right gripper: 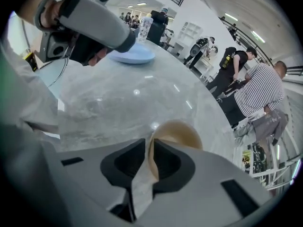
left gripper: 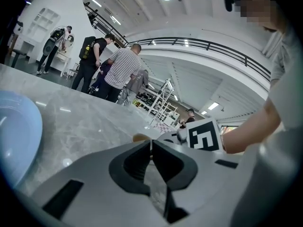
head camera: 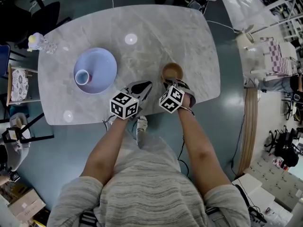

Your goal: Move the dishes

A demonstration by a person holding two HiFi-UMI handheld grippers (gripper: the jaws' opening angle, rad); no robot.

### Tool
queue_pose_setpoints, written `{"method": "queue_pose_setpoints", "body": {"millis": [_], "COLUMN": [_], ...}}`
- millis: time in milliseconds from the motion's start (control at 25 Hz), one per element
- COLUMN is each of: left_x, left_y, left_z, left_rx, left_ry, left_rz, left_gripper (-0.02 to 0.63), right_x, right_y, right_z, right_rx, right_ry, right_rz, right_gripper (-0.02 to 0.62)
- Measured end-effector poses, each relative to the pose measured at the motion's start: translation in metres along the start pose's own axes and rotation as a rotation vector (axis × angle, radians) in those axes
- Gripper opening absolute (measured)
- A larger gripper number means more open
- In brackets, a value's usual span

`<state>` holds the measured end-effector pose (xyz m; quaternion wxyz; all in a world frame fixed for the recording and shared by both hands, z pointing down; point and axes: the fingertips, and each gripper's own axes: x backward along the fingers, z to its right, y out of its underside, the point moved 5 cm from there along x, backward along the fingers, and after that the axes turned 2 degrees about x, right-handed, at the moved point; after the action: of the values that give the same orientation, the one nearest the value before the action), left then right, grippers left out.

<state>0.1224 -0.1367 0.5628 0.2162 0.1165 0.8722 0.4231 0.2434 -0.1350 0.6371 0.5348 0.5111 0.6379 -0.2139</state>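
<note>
Tally from my remote seat: two tools, three dishes, one table.

I count two grippers, the left gripper and the right gripper, each carrying one marker cube, so two cubes. There is one tan bowl, its rim between the right fingers. One pale blue plate lies well to the left of the left fingers, and one cup sits on it. One clear bottle stands further left still. One marble table bears them all. The people beyond the fingertips bunch too closely for a sure count.
</note>
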Motion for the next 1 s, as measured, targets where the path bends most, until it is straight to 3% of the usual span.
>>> {"method": "queue_pose_setpoints", "body": {"millis": [320, 640, 1000], "left_x": [0.007, 0.014, 0.037], "left_y": [0.0, 0.0, -0.008], "left_z": [-0.002, -0.003, -0.013], "left_rx": [0.01, 0.011, 0.022], "left_ry": [-0.007, -0.015, -0.058], "left_rz": [0.016, 0.032, 0.073], "left_gripper": [0.028, 0.029, 0.029], "right_x": [-0.003, -0.003, 0.006], "right_y": [-0.001, -0.005, -0.046], "right_z": [0.001, -0.003, 0.003], "right_rx": [0.044, 0.085, 0.163], "right_ry": [0.045, 0.093, 0.116], "right_rz": [-0.025, -0.031, 0.032], "right_gripper": [0.03, 0.025, 0.025]}}
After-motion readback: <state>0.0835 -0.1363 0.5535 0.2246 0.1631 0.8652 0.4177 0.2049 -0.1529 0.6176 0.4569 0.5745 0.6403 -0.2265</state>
